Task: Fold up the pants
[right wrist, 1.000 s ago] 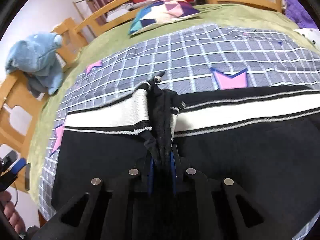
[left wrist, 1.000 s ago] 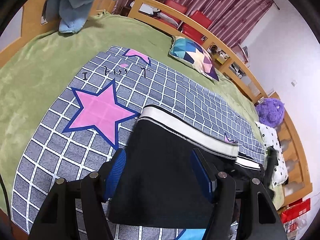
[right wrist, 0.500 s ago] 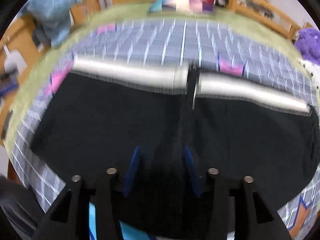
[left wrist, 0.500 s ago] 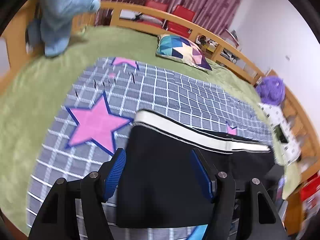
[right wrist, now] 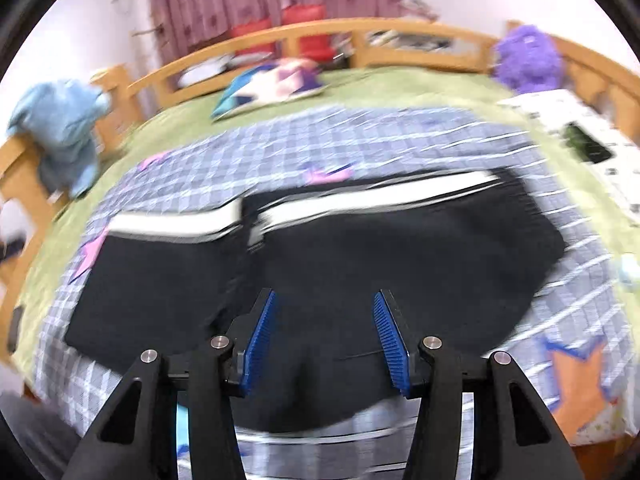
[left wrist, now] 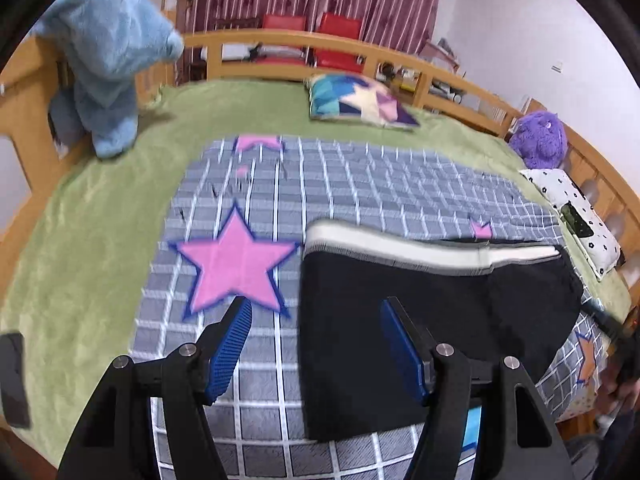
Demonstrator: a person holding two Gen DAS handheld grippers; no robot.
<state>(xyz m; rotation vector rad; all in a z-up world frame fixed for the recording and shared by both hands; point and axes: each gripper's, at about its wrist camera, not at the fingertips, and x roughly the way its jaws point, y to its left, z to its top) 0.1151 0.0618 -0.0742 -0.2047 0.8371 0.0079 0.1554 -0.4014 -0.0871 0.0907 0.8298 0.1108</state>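
Black pants (left wrist: 420, 312) with a white striped waistband (left wrist: 400, 246) lie flat on a grey checked blanket with pink stars. My left gripper (left wrist: 316, 340) is open and empty, held above the pants' left edge, with one finger over the blanket and one over the black cloth. In the right wrist view the pants (right wrist: 320, 248) spread across the bed, waistband (right wrist: 304, 206) on the far side. My right gripper (right wrist: 323, 334) is open and empty above the near middle of the pants. The view is blurred.
The checked blanket (left wrist: 360, 184) lies on a green bedspread (left wrist: 80, 208) inside a wooden bed rail (left wrist: 280, 40). A blue plush toy (left wrist: 108, 52) sits back left, a patterned cushion (left wrist: 360, 100) at the back, a purple plush (left wrist: 540, 140) and a spotted pillow (left wrist: 576, 216) at right.
My right gripper let go of the bunched waistband, opened and drew back; the pants now lie flat. My left gripper stayed open and shifted left and up off the pants.
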